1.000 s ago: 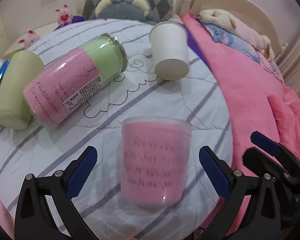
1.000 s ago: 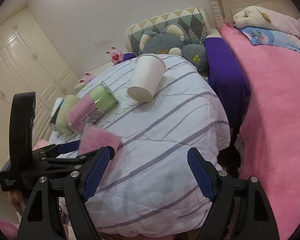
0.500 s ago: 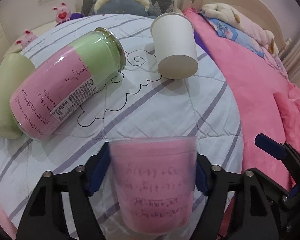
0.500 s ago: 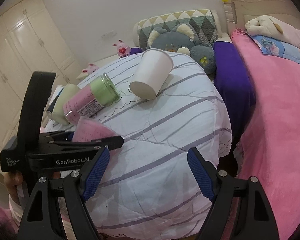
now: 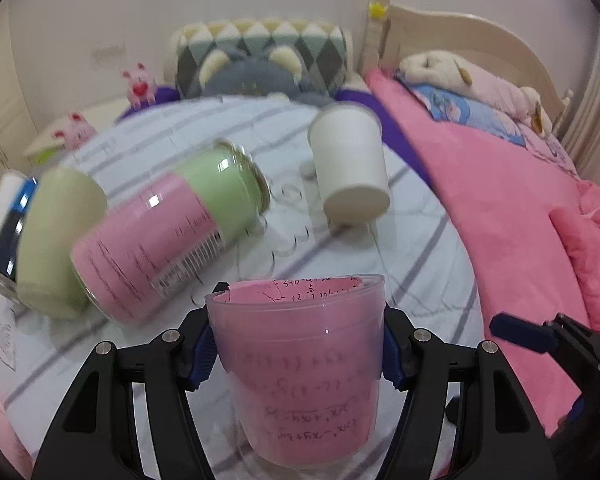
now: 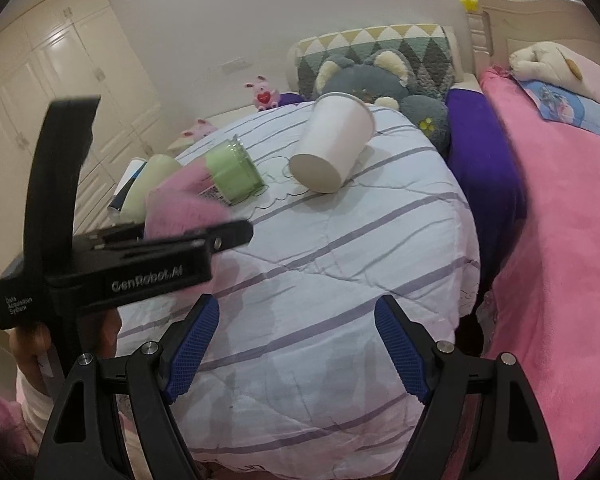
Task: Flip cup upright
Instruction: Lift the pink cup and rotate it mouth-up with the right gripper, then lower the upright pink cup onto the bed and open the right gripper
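Pink-lined clear plastic cup [image 5: 300,372] sits between our left gripper [image 5: 296,354] pads, w/ the blue pads [image 5: 201,354] pressed to both its sides, so the jaws are closed on it. Cup is mouth-up, rim at top, and held above the striped quilt [image 5: 420,272]; handwriting shows on the pink liner. In the right wrist view we see that same cup [image 6: 180,216] as a blurred pink shape over the black left tool, near the quilt's left edge. Our right gripper [image 6: 296,350] hangs over the quilt's near part w/ jaws wide apart and nothing between them. Behind the held cup, a jar [image 5: 172,232] w/ pink label and green contents lies on its side. A pale green cup [image 5: 56,236] lies just left of it, touching, and a blue-and-white can [image 5: 8,220] lies further left. A white paper cup [image 5: 350,168] lies tipped on the quilt, base toward us, apart from the jar. Pink blanket [image 5: 520,220] covers the bed at right. A grey plush [image 6: 376,76] rests by the patterned pillow [image 6: 380,46] at the far side.
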